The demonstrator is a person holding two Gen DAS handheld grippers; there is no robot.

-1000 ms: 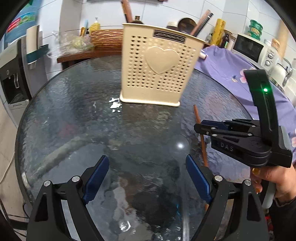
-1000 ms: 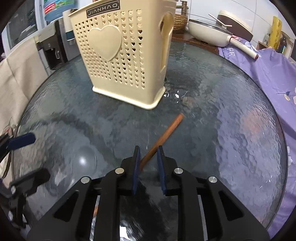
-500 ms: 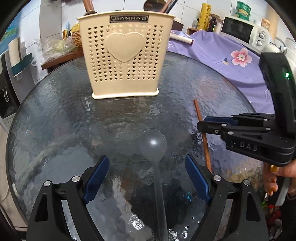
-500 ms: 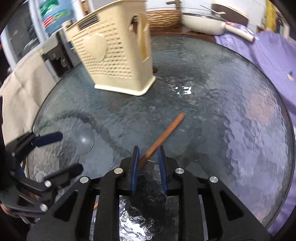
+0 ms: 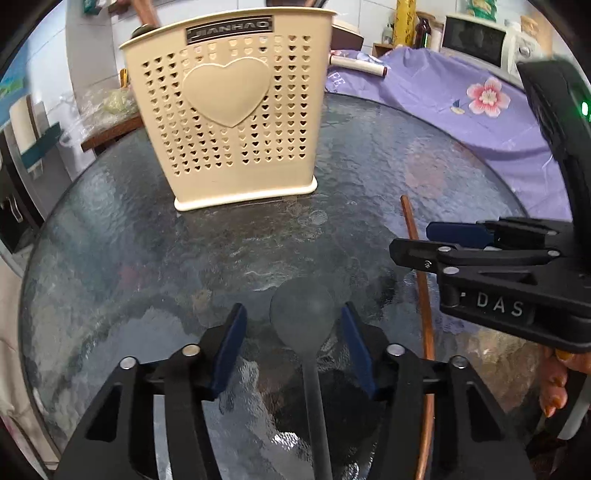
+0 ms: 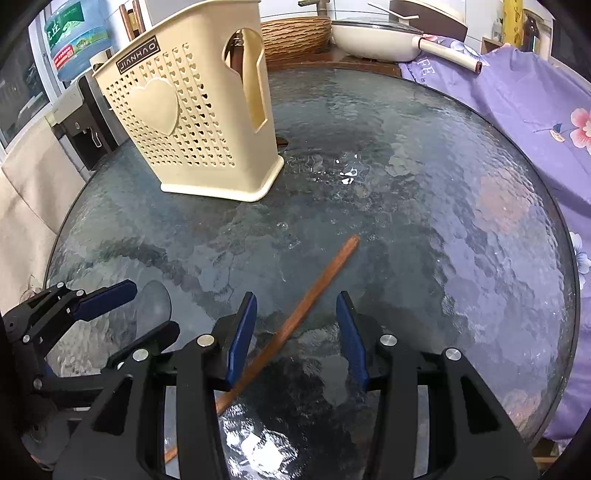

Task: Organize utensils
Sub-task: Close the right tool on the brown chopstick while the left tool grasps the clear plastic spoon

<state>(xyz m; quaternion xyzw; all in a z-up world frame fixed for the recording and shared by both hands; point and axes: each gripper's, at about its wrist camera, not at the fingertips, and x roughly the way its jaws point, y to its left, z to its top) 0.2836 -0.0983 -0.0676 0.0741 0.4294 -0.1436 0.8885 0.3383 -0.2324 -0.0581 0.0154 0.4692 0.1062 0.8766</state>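
Spoon (image 5: 301, 321): one, translucent grey, flat on the desk (image 5: 129, 258), bowl pointing toward the holder, handle running back under the left gripper; seen too in the right wrist view (image 6: 153, 306) between the left gripper's fingers.
Stick (image 6: 314, 295): one, brown wood, flat on the desk, lying diagonally; far end toward mid-desk, near end passing under the right gripper; in the left wrist view (image 5: 421, 288) running beside the spoon, apart from it.
Holder (image 5: 232, 114): one, cream plastic, upright on the far part of the desk, heart-shaped holes, one raised heart on its face, label "JIANHAO"; brown handles inside, showing above the rim and through the side slot (image 6: 236, 55); count unclear.
Left gripper (image 5: 291, 343): open, blue pads either side of the spoon bowl, not touching it.
Right gripper (image 6: 297, 332): open, stick between the pads, no contact visible.
Desk: one, round, dark textured glass.
Around: one purple floral cloth (image 6: 517, 96) to the right, one cream pan (image 6: 376, 37) behind, one wicker basket (image 6: 295, 35), one microwave (image 5: 476, 38), one water bottle (image 6: 74, 44).
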